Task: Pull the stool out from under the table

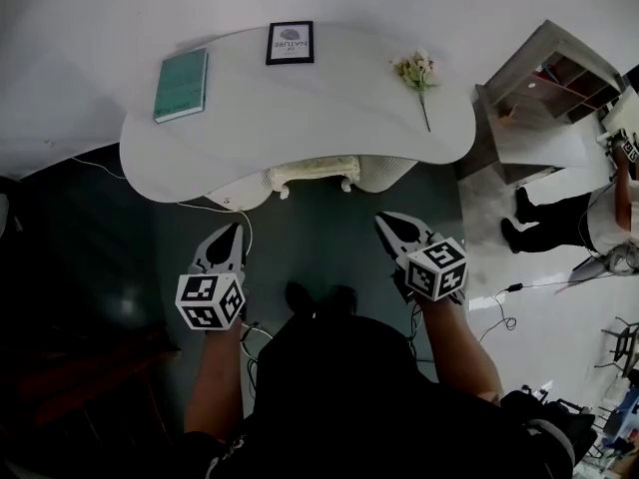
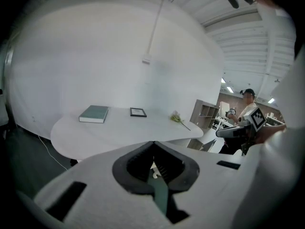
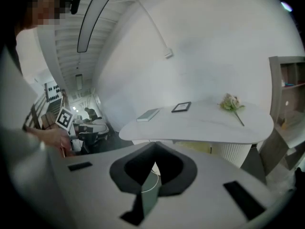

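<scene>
The stool [image 1: 310, 172], cream with a carved edge, is tucked under the front of the white curved table [image 1: 329, 108]; only its front rim shows. Both grippers hang in front of the table above the dark floor, apart from the stool. My left gripper [image 1: 235, 231] is shut with nothing in it, and my right gripper [image 1: 385, 224] is also shut and empty. In the left gripper view the closed jaws [image 2: 153, 145] point at the table [image 2: 119, 130]. In the right gripper view the closed jaws [image 3: 153, 147] point under the table, where the stool's pale edge [image 3: 198, 147] shows.
On the table lie a green book [image 1: 182, 84], a framed picture [image 1: 290, 43] and a flower sprig [image 1: 417, 73]. A ribbed white pedestal [image 1: 387, 173] stands beside the stool. A shelf unit [image 1: 554, 73] and a standing person [image 1: 564, 223] are at the right. A cable [image 1: 247, 230] runs over the floor.
</scene>
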Action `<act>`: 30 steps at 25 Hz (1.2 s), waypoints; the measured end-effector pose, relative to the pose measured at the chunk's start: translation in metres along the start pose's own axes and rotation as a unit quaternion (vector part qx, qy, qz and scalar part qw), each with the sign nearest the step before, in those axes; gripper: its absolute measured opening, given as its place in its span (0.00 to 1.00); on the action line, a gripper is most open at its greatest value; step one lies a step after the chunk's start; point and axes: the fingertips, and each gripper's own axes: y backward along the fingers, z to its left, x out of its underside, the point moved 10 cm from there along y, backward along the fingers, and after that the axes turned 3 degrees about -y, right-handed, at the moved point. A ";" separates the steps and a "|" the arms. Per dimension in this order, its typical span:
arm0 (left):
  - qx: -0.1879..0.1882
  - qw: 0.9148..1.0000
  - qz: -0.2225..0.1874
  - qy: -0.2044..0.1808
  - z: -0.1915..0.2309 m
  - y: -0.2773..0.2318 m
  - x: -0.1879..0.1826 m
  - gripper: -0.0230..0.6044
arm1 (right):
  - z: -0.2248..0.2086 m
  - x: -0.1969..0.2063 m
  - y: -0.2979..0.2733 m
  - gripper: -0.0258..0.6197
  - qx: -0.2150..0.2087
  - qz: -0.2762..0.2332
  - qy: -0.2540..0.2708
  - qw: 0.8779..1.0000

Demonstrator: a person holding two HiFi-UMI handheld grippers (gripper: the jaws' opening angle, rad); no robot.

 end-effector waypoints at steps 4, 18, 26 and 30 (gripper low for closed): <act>-0.005 1.000 0.023 -0.007 -0.029 -0.016 0.007 0.05 | -0.031 0.015 0.014 0.05 0.002 -0.002 -0.004 1.000; 0.012 0.999 0.043 0.004 -0.062 -0.079 0.053 0.05 | -0.082 0.062 0.009 0.10 0.024 0.051 0.007 0.998; 0.024 0.998 0.058 -0.010 -0.030 -0.151 0.112 0.05 | -0.114 0.092 -0.057 0.10 0.021 0.102 0.051 0.993; 0.027 0.998 0.060 -0.016 -0.015 -0.185 0.145 0.05 | -0.136 0.113 -0.097 0.11 0.018 0.109 0.063 0.992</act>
